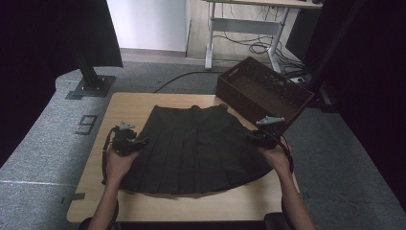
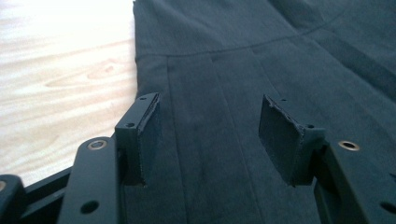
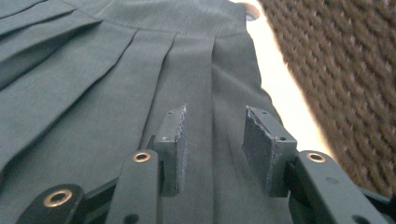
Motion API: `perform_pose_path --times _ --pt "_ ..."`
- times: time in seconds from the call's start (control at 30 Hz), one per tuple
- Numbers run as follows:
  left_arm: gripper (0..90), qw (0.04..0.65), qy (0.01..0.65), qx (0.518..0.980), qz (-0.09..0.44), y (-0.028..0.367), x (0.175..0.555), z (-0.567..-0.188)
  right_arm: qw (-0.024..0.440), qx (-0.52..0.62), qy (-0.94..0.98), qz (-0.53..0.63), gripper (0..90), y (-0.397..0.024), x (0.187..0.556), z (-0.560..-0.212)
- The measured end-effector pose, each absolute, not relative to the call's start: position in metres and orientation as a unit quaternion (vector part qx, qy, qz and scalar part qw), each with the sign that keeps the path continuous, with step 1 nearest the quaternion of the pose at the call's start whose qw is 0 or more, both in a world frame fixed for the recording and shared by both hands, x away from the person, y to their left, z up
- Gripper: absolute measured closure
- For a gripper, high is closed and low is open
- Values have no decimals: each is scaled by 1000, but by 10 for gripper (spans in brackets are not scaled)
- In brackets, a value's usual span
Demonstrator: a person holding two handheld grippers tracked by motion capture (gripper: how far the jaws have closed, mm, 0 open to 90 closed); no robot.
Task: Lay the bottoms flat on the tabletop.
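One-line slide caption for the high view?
Two hand-held claws, left and right, open at the side edges of a dark pleated skirt spread on a table.

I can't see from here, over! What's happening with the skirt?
Left gripper open, right gripper open. Dark skirt flat on table. Basket beside, nothing blocking.

Floor marking (image 1: pixel 86 123) reads 9.

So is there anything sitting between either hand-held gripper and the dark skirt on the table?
Nothing visible does. The left hand-held gripper and the right hand-held gripper each hang open directly over bare cloth of the skirt. The wicker basket stands off beyond the skirt's right edge.
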State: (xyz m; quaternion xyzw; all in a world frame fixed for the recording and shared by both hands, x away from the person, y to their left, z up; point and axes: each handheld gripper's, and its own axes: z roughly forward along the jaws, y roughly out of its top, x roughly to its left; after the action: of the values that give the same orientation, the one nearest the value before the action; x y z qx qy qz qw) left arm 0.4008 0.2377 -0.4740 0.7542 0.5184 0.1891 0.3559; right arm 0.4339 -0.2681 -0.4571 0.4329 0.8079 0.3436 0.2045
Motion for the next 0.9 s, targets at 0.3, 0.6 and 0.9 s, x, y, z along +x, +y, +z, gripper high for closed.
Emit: perform_pose_path --times 0.3,0.6,0.9 --pt "367 331 518 768 182 245 384 -490 165 444 806 356 608 -279 407 -474" --pt "366 364 481 784 145 232 352 -499 134 419 817 372 618 -260 369 -491" --pt "345 391 415 815 105 187 304 -498 108 385 832 384 568 -235 332 -491"
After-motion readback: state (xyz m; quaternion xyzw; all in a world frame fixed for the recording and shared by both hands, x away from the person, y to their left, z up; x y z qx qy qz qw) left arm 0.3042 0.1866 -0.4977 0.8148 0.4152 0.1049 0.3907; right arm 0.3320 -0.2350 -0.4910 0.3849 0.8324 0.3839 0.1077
